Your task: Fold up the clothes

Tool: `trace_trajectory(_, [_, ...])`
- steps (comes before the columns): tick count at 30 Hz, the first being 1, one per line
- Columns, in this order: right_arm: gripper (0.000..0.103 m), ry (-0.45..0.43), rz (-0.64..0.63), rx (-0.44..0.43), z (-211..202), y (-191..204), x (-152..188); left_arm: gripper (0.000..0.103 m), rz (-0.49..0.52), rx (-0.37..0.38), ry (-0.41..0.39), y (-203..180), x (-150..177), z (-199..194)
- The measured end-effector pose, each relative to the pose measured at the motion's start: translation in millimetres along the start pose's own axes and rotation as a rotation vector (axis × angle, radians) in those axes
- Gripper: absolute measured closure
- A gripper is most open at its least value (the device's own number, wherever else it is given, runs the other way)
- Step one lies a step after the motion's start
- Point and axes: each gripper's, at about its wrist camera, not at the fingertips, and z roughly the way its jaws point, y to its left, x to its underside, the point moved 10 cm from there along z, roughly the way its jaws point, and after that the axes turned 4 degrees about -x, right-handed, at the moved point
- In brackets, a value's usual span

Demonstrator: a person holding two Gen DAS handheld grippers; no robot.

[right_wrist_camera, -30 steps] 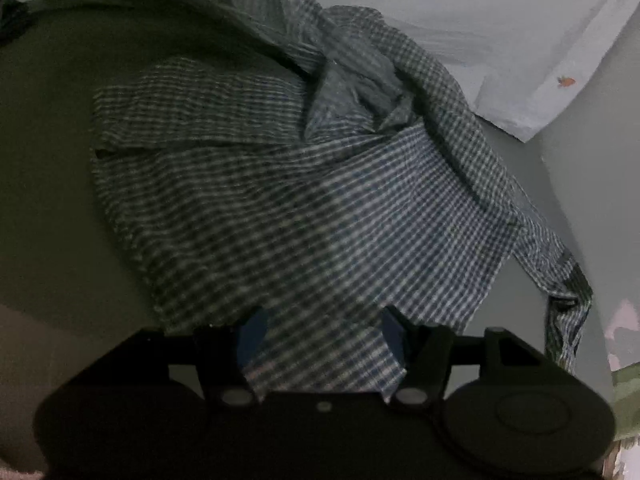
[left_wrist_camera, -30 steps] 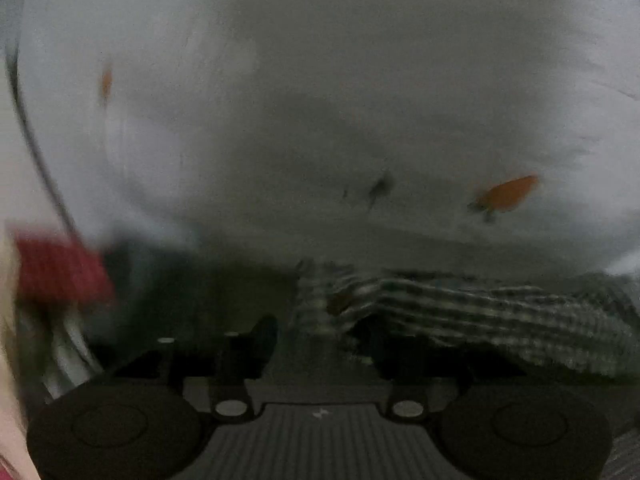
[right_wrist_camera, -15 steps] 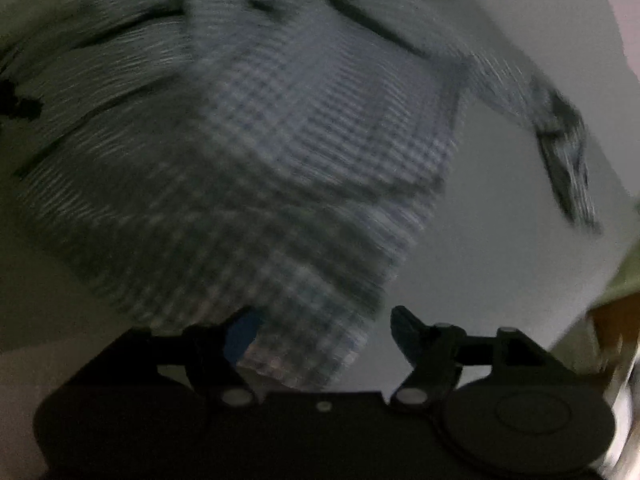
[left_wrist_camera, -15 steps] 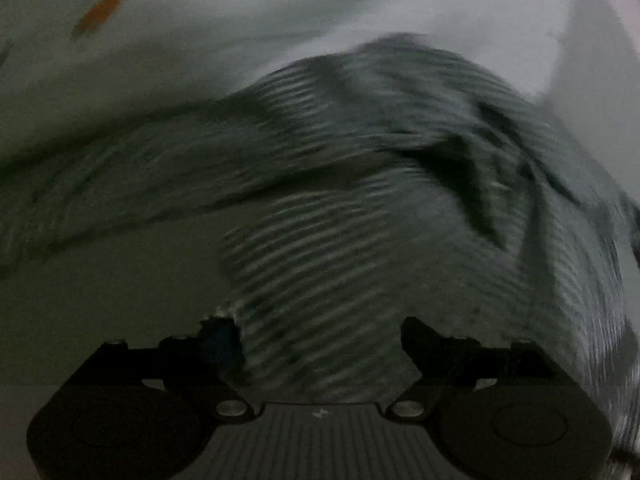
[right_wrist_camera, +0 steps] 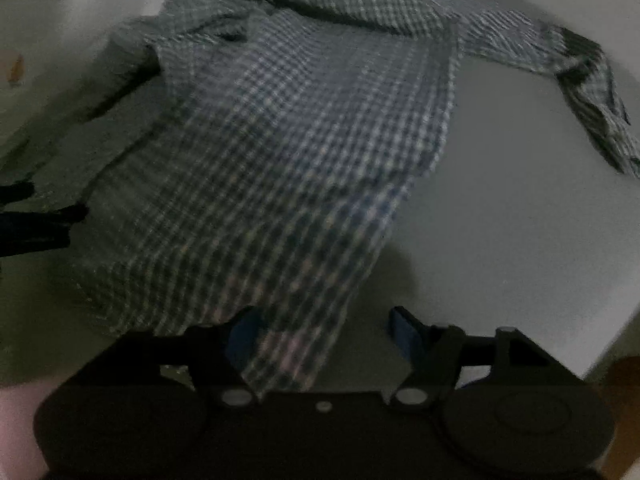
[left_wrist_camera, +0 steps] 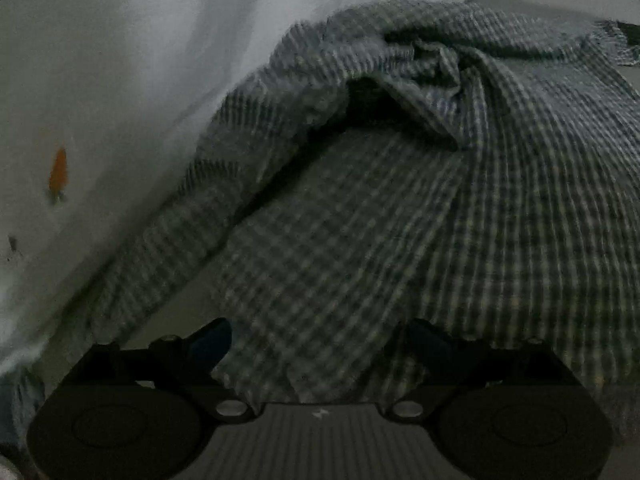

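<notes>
Bare grey tabletop (right_wrist_camera: 500, 220) flanks the checked shirt (right_wrist_camera: 280, 152), its hem between both parted grippers, left gripper (left_wrist_camera: 320, 344) opening, right gripper (right_wrist_camera: 324, 328) closing.

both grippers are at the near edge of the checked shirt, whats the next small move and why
Probably close both on the hem. The checked shirt lies crumpled on the table, its near edge running between the fingers of the left gripper, whose jaws are opening, and the right gripper, whose jaws are closing. Neither pinches it yet, so a grip would let the person spread it flat.
</notes>
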Motion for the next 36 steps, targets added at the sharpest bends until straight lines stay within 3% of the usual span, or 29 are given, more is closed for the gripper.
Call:
trace_trajectory(1, [0.032,-0.002,-0.027,-0.007,2.4,-0.3,-2.6,0.007,0.014,-0.005,-0.004,-0.7,-2.3,1.2])
trace_trajectory(5, [0.033,-0.019,-0.116,-0.021,10.5,0.0,-11.6,0.035,0.02,-0.033,-0.017,-1.2,-17.6,7.4])
trace_trajectory(6, [0.046,-0.035,-0.133,-0.021,11.2,1.3,-13.1,0.041,0.011,-0.034,-0.013,-1.9,-20.8,9.6])
trace_trajectory(7, [0.072,-0.062,-0.17,-0.009,11.4,3.8,-15.2,0.05,-0.017,-0.027,0.002,-2.1,-23.9,12.4])
trace_trajectory(9, [0.101,-0.08,-0.257,0.028,11.0,4.5,-18.6,0.076,-0.072,-0.028,0.048,-0.2,-28.2,15.7])
trace_trajectory(10, [0.102,-0.096,-0.301,0.034,5.8,5.7,-20.4,0.09,-0.075,-0.08,0.038,4.9,-30.0,12.4])
trace_trajectory(14, [0.102,-0.177,-0.444,0.038,-31.1,3.5,-27.7,0.095,-0.113,-0.259,0.027,33.6,-28.1,-12.6])
trace_trajectory(18, [0.102,-0.261,-0.474,0.007,-92.0,-23.9,-37.7,0.1,-0.317,-0.295,0.091,72.5,2.1,-59.0])
trace_trajectory(20, [0.102,-0.292,-0.473,-0.012,-120.5,-44.5,-41.9,0.1,-0.437,-0.287,0.131,84.9,24.2,-83.3])
trace_trajectory(22, [0.102,-0.304,-0.475,-0.018,-137.0,-67.1,-43.7,0.097,-0.553,-0.218,0.145,86.0,42.4,-101.5])
trace_trajectory(24, [0.102,-0.297,-0.479,-0.007,-138.1,-86.9,-43.5,0.094,-0.594,-0.156,0.141,69.1,49.0,-115.9])
trace_trajectory(27, [0.102,-0.28,-0.503,0.029,-124.2,-109.8,-41.9,0.068,-0.544,-0.086,0.13,28.1,44.4,-124.2])
trace_trajectory(29, [0.102,-0.272,-0.482,0.052,-115.2,-117.2,-41.7,0.045,-0.468,-0.058,0.12,-1.5,34.8,-120.3])
trace_trajectory(30, [0.102,-0.269,-0.46,0.05,-111.9,-119.4,-42.2,0.039,-0.43,-0.044,0.115,-16.3,30.0,-118.3])
trace_trajectory(32, [0.102,-0.269,-0.424,0.049,-107.8,-120.5,-42.7,0.021,-0.346,-0.062,0.111,-28.8,20.2,-104.5])
trace_trajectory(36, [0.102,-0.263,-0.406,0.086,-99.4,-120.4,-41.1,0.02,-0.266,-0.082,0.153,-30.2,9.3,-63.8])
